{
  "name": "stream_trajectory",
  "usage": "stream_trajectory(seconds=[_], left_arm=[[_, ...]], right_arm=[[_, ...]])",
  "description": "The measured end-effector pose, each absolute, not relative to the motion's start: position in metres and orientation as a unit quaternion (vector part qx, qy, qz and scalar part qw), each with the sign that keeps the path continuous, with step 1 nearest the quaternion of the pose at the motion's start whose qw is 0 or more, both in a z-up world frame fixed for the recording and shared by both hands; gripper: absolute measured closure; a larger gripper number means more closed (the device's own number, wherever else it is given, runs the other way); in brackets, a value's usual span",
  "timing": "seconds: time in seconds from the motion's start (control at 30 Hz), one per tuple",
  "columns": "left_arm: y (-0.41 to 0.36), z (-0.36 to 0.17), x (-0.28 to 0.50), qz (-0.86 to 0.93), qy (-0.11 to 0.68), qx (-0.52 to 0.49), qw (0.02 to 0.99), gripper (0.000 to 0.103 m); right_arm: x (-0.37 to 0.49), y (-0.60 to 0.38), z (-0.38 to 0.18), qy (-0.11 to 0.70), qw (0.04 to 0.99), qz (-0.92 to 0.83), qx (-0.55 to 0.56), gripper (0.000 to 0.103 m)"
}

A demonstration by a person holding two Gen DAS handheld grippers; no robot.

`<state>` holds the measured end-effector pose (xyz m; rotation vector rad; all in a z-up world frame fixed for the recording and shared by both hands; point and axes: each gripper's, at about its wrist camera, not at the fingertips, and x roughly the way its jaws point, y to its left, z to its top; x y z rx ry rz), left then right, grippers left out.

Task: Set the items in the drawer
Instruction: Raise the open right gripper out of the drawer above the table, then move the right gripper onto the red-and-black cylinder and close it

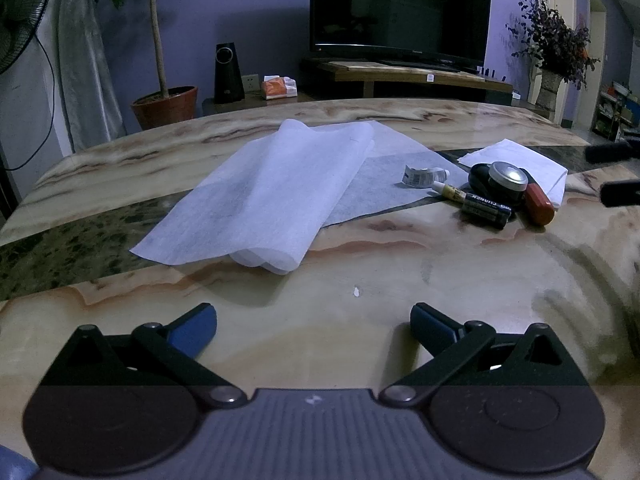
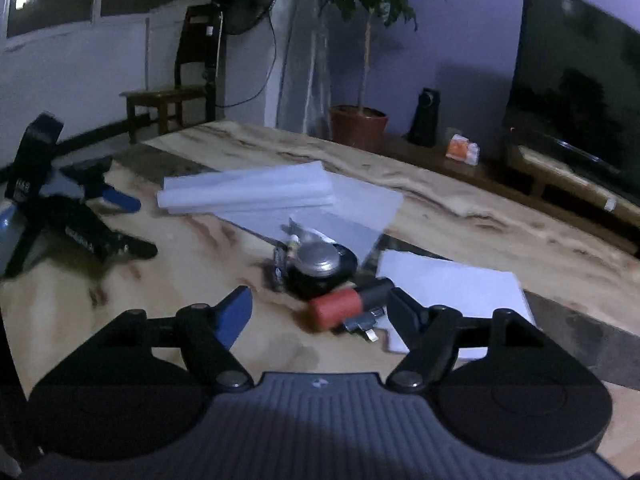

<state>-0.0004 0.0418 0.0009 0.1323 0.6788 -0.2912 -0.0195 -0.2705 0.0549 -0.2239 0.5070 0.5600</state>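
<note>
No drawer in view. Item pile — round tin (image 2: 320, 260), red-capped tube (image 2: 340, 307), batteries (image 1: 486, 209) — lies on worktop (image 1: 360, 340) beside white sheets (image 1: 264, 196). Left tongs (image 1: 314, 322) and right tongs (image 2: 320, 310) both spread, empty. Nothing visibly stowed.

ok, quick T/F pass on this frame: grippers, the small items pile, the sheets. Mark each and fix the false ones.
1. Both grippers are open with nothing between the fingers. True: the left gripper and the right gripper stand spread and empty.
2. The round tin with the silver lid is held by the right gripper. False: it rests on the table, ahead of the fingers.
3. The red-capped item lies beside the tin. True.
4. The folded white sheet is in a drawer. False: it lies on the table; no drawer is in view.
5. The marker pen stands upright. False: it lies flat by the tin.
</note>
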Motion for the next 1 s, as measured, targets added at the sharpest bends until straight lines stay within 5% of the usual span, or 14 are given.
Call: stream_trajectory(seconds=[0.3, 1.0], left_arm=[[0.042, 0.001, 0.0, -0.142, 0.332, 0.065, 0.93, 0.0], [0.042, 0.001, 0.0, -0.142, 0.332, 0.065, 0.93, 0.0]], right_arm=[[0.008, -0.257, 0.025, 0.274, 0.891, 0.3, -0.202, 0.027], [0.054, -0.283, 0.011, 0.269, 0.871, 0.364, -0.194, 0.025]])
